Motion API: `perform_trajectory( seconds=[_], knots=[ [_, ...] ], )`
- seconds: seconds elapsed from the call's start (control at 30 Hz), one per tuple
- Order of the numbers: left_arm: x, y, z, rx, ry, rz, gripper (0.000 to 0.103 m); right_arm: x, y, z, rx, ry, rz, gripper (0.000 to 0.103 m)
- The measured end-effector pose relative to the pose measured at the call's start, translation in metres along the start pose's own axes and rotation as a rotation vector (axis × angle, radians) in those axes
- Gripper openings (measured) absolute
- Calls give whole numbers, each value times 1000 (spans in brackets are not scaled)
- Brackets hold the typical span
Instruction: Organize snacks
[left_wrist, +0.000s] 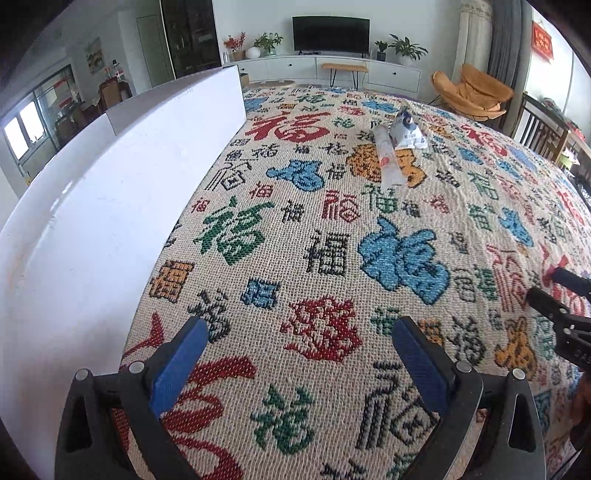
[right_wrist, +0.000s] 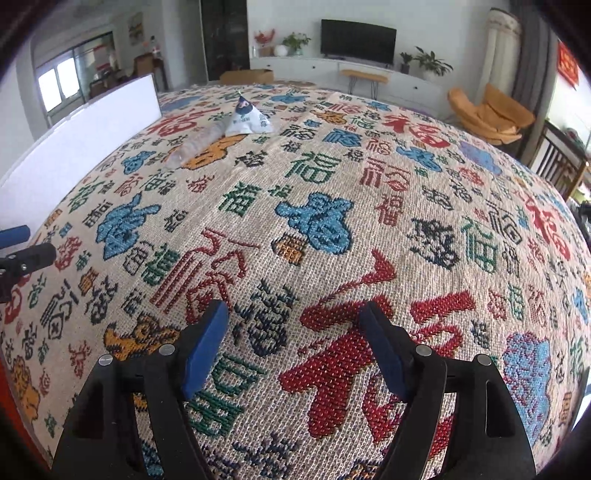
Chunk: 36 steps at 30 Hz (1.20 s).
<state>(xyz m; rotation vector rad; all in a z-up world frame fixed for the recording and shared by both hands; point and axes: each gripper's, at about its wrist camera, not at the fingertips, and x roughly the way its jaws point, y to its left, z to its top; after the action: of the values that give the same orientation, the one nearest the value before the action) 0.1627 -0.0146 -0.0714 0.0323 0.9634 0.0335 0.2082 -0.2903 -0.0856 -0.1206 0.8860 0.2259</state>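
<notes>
Two snacks lie far off on the patterned cloth: a long clear-wrapped stick snack (left_wrist: 388, 162) (right_wrist: 197, 143) and, just behind it, a white pyramid-shaped snack bag (left_wrist: 406, 130) (right_wrist: 248, 119) with blue print. A tall white box (left_wrist: 110, 206) (right_wrist: 74, 155) stands along the left side. My left gripper (left_wrist: 301, 330) hovers open over bare cloth beside the box, nothing between its blue pads. My right gripper (right_wrist: 295, 314) is open too, above bare cloth nearer the front. Each gripper shows at the edge of the other's view, the right gripper (left_wrist: 546, 291) and the left gripper (right_wrist: 22, 245).
The cloth (left_wrist: 332, 258) with coloured woven characters covers the whole table (right_wrist: 406, 221). Beyond it are a TV cabinet (left_wrist: 332, 68), an orange chair (left_wrist: 472, 92) and a wooden chair (right_wrist: 561, 162) at the right edge.
</notes>
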Motion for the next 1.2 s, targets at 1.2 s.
perform_trajectory(
  seconds=[1.2],
  knots=[
    [17, 8, -5, -45, -15, -24, 103, 3, -4, -1, 13, 7, -26, 87]
  ],
)
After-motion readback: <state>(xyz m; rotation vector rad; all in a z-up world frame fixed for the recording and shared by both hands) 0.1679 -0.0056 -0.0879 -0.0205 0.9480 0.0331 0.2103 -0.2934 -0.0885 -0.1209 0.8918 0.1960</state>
